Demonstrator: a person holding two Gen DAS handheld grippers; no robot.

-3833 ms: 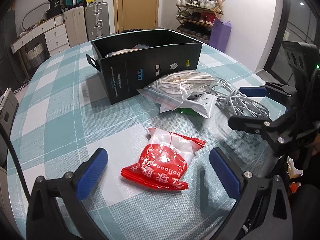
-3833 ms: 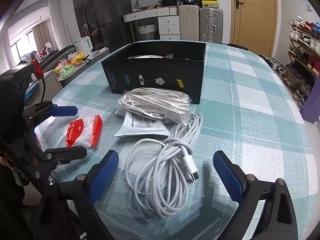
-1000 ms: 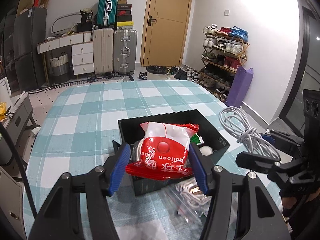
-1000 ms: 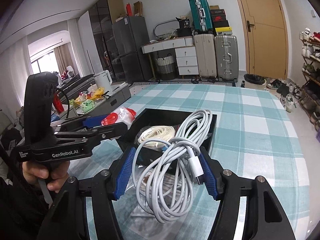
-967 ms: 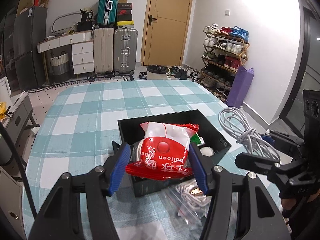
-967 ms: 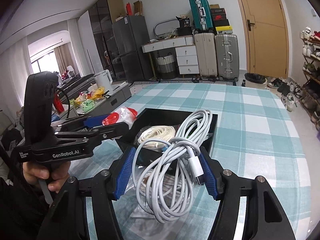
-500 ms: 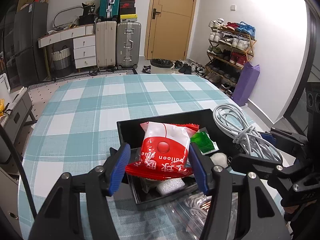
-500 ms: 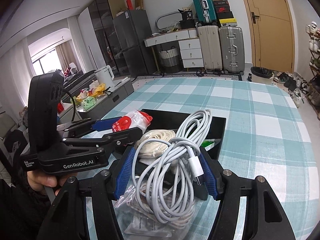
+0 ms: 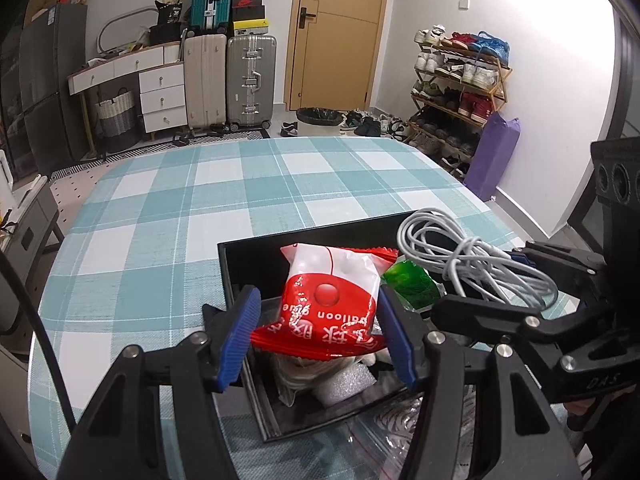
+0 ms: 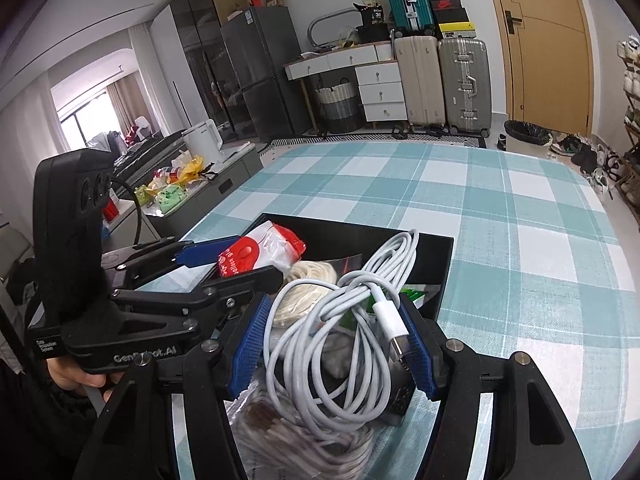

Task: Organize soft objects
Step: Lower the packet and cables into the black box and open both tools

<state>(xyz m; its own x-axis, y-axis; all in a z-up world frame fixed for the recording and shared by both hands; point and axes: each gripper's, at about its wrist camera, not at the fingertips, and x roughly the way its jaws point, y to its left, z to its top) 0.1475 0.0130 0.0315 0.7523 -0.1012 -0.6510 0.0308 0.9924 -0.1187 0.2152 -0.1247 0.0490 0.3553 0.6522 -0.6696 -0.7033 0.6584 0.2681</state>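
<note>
1. Lower centre of the left wrist view: the left gripper [image 9: 318,334] is clamped on a red and white balloon packet [image 9: 330,304], held above the black box [image 9: 256,254].
2. Lower centre of the right wrist view: the right gripper [image 10: 338,346] squeezes a coiled white USB cable [image 10: 352,320] over the same box.
3. Inside the box lie a green packet [image 9: 410,286] and a cream cord bundle [image 10: 306,280].
4. Beyond, mid-frame, stretches the teal checked tablecloth [image 9: 224,200].
</note>
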